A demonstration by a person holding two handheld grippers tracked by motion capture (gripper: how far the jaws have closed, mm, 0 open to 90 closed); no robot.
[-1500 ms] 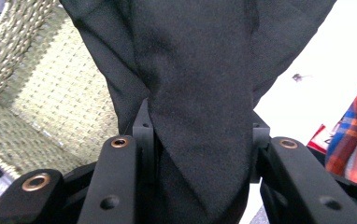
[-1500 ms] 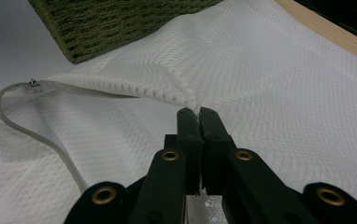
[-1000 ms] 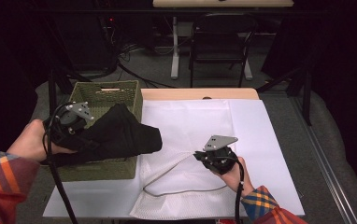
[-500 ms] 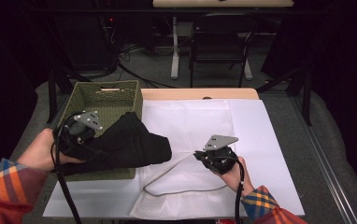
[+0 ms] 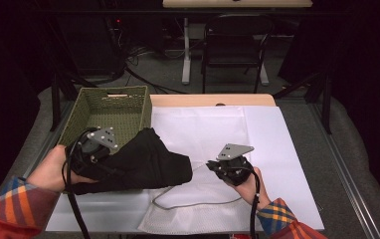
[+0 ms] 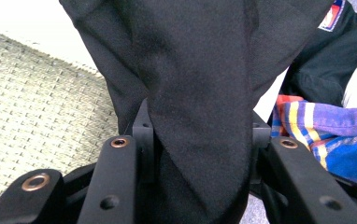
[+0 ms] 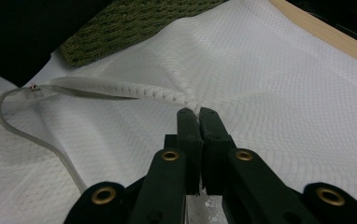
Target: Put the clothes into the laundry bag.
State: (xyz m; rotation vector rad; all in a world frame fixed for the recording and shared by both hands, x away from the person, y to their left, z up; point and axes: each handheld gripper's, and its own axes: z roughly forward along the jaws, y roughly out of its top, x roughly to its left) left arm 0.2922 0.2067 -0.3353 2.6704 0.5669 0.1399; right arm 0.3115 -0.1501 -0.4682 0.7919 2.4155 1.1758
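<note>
At the far left of the table stands a green woven basket, open at the top; what shows of its inside is bare weave, and its near end is covered by cloth. The left gripper sits over that near end, and its jaws are clenched on a black garment. In the left gripper view the dark cloth runs up from between the two black jaws, bunched thick in the gap, with the weave of the basket to one side and a plaid sleeve to the other. A small coloured tag sits on the garment near the top corner of that view. From above, the garment drapes from the gripper over the basket's near right corner and out onto the white mesh bag, which lies flat in the middle of the table.

Further right, the right gripper rests low on the bag. Its jaws are pinched tight on the bag's thick seamed edge, lifting a fold of the mesh. A pale drawstring loops across the bag's near part, between the garment and the right hand
</note>
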